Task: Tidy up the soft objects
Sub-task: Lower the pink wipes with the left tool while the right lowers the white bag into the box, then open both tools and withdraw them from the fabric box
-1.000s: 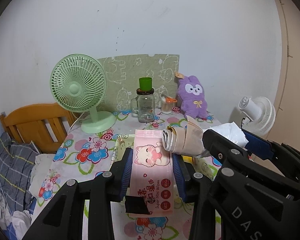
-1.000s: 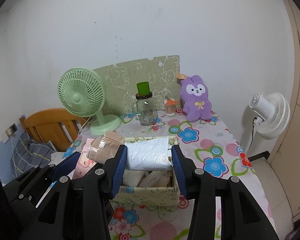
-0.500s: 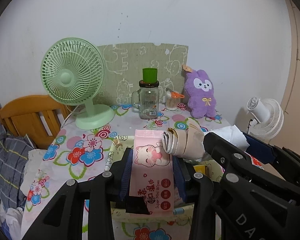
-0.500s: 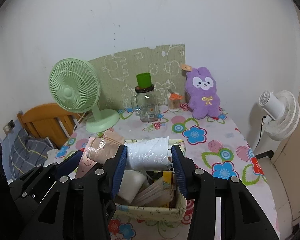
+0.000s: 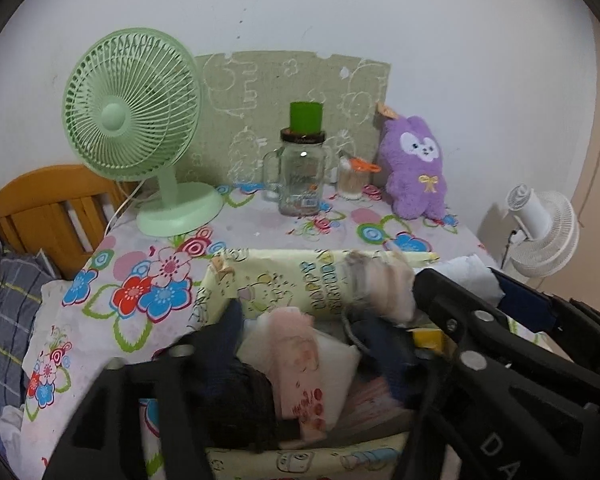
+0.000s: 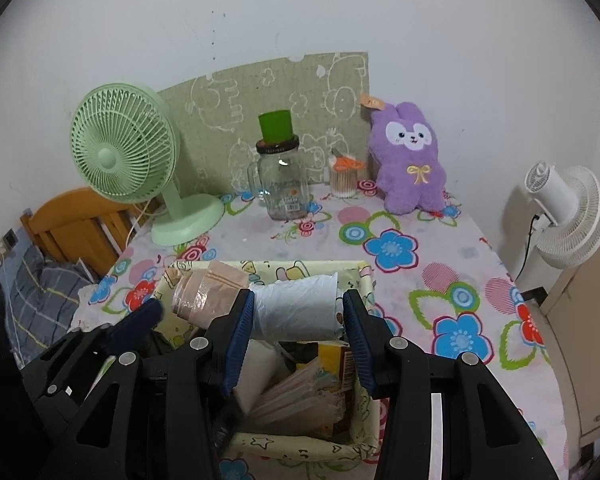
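A yellow-green fabric basket (image 5: 284, 264) (image 6: 308, 268) stands on the flowered table and holds several packets. My left gripper (image 5: 304, 332) is low over it, blurred, and its jaws are opening. The pink wet-wipes pack (image 5: 300, 364) lies between them on the basket's contents, and the pads no longer press it. My right gripper (image 6: 298, 308) is shut on a white plastic-wrapped bundle (image 6: 300, 296) above the basket. A beige wrapped roll (image 6: 204, 296) (image 5: 380, 288) sticks out beside its left finger. The left gripper's blue fingertip (image 6: 140, 320) shows at lower left.
At the back of the table stand a green desk fan (image 5: 132, 120), a glass jar (image 5: 302, 176) with a green cup on top, a small swab pot (image 6: 342, 180) and a purple plush rabbit (image 6: 412, 160). A wooden headboard (image 5: 48, 200) is left, a white floor fan (image 6: 568, 208) right.
Both grippers came forward and down over the basket. The left jaws spread apart and the pink pack dropped from their grip into the basket. The right still holds its bundle.
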`<move>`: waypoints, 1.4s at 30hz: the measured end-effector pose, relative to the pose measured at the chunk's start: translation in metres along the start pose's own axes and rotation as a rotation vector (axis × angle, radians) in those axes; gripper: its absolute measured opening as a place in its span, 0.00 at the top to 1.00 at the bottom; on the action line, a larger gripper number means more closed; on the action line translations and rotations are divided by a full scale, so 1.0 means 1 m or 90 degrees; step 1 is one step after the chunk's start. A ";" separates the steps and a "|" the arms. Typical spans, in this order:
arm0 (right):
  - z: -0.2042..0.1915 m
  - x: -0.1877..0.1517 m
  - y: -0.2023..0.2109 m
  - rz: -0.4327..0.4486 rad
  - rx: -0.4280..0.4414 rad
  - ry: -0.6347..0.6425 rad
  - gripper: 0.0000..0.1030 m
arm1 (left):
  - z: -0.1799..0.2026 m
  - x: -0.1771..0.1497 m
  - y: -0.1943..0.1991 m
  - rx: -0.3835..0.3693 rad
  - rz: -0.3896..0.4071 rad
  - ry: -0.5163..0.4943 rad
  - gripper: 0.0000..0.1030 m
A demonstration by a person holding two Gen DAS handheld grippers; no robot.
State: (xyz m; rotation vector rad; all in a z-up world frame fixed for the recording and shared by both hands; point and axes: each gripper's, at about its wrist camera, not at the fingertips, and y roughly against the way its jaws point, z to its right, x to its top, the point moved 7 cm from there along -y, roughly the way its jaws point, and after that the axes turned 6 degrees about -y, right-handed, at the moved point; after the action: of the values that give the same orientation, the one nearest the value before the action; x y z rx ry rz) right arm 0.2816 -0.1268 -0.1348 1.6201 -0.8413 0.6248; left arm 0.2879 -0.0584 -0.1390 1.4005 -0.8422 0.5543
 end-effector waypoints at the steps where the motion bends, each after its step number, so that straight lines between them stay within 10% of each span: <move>1: -0.001 -0.001 -0.002 0.000 0.002 0.004 0.53 | -0.002 -0.001 -0.002 0.001 -0.001 0.001 0.28; 15: -0.010 -0.009 -0.033 -0.015 0.025 0.012 0.48 | -0.013 -0.010 -0.016 0.024 -0.015 -0.008 0.17; 21: -0.007 -0.007 -0.033 -0.007 0.039 0.002 0.21 | -0.009 -0.010 -0.015 -0.005 -0.014 -0.010 0.07; 42: -0.001 -0.005 0.030 0.033 0.026 -0.010 0.15 | 0.006 -0.007 0.040 0.001 0.023 -0.010 0.03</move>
State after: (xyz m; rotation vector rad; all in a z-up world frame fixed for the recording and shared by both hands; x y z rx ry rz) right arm 0.2549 -0.1280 -0.1209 1.6464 -0.8897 0.6710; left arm 0.2521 -0.0581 -0.1197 1.3950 -0.8814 0.5724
